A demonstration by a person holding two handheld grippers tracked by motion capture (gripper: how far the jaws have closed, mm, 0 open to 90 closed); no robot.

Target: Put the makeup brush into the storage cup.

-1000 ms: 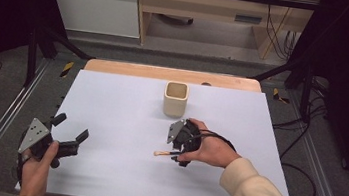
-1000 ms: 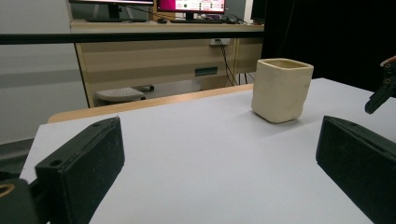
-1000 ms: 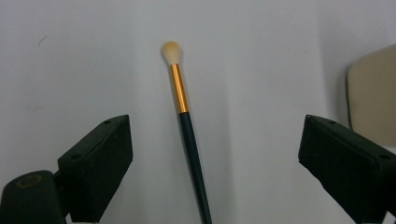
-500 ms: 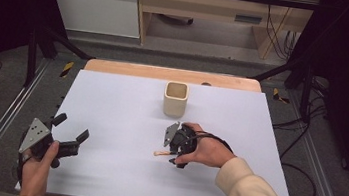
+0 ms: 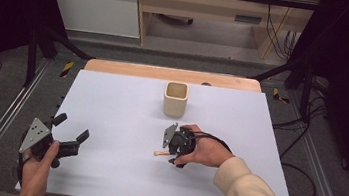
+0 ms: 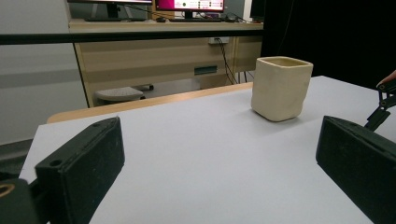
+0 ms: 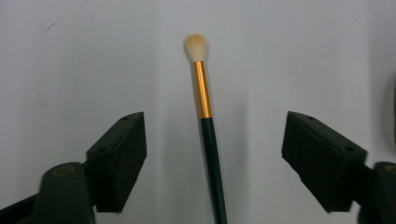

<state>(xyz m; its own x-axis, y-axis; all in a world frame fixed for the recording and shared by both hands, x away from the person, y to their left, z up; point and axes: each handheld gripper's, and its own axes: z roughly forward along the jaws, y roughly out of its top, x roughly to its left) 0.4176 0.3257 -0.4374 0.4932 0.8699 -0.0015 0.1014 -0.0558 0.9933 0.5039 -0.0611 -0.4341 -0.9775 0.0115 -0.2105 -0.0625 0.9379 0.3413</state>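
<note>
The right gripper hangs low over a small paintbrush that lies flat on the white table, a little on the near side of the cream square cup, and its jaws have just been closing: they now straddle the dark handle, one on each side with a clear gap to each, so nothing is gripped yet. In the high view the right gripper sits closer to the brush's pale tip than it did a second ago. That suggests the pick-up is in its last stage; once the pads meet the handle the brush can be lifted, probably toward the cup. The left gripper rests well to the left of the cup, jaws wide apart and empty, with the cup in front of it.
</note>
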